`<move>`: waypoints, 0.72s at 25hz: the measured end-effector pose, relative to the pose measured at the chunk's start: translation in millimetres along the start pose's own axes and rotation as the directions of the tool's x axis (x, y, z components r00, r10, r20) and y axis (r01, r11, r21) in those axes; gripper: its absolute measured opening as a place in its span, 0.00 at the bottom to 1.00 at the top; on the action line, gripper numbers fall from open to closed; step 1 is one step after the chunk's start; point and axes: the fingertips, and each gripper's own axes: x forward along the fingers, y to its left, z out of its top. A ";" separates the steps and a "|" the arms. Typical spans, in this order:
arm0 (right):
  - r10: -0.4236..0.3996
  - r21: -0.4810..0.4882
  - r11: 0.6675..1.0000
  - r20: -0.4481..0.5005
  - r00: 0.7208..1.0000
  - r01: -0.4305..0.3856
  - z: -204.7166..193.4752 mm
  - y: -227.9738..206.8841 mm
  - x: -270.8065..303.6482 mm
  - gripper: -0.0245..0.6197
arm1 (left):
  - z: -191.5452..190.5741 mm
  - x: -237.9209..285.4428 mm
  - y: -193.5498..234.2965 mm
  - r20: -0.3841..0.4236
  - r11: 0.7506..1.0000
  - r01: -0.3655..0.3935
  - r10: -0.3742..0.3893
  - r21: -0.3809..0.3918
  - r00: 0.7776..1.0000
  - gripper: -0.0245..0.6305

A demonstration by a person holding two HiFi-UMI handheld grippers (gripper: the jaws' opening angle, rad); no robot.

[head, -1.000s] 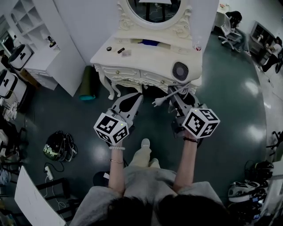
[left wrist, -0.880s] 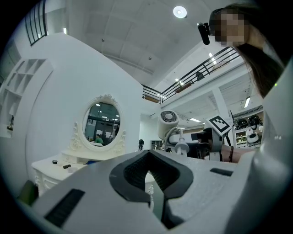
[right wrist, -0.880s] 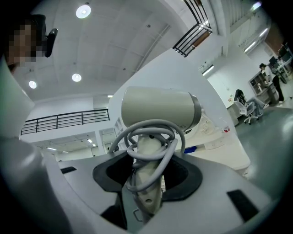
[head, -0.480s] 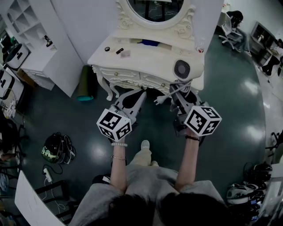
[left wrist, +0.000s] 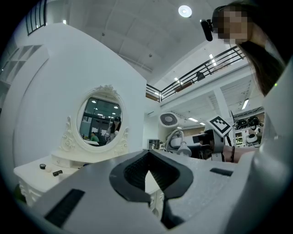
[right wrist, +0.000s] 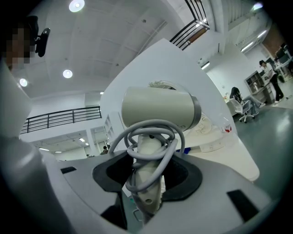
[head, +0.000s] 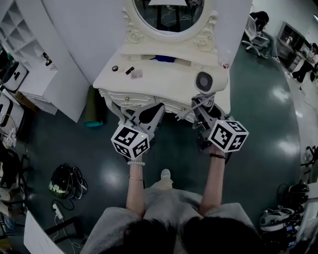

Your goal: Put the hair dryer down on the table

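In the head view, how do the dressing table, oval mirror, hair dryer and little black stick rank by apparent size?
1. dressing table
2. oval mirror, though cut off at the top edge
3. hair dryer, held nearer the camera, so perhaps flattered
4. black stick

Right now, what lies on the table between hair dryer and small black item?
Head view: a pale flat thing beside the black item; from there to the hair dryer, the table is bare.
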 end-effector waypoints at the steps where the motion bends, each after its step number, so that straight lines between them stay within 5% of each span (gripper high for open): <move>1: -0.007 0.004 1.000 -0.003 1.000 0.007 0.2 -4.9 4.9 0.33 | -0.9 5.5 4.8 -0.002 1.000 0.005 -0.005 -0.002 1.000 0.04; 18: -0.110 0.021 0.994 -0.024 0.994 0.111 5.6 -62.6 85.9 0.33 | -16.3 91.0 80.7 -0.033 0.992 0.118 -0.119 -0.035 0.992 0.04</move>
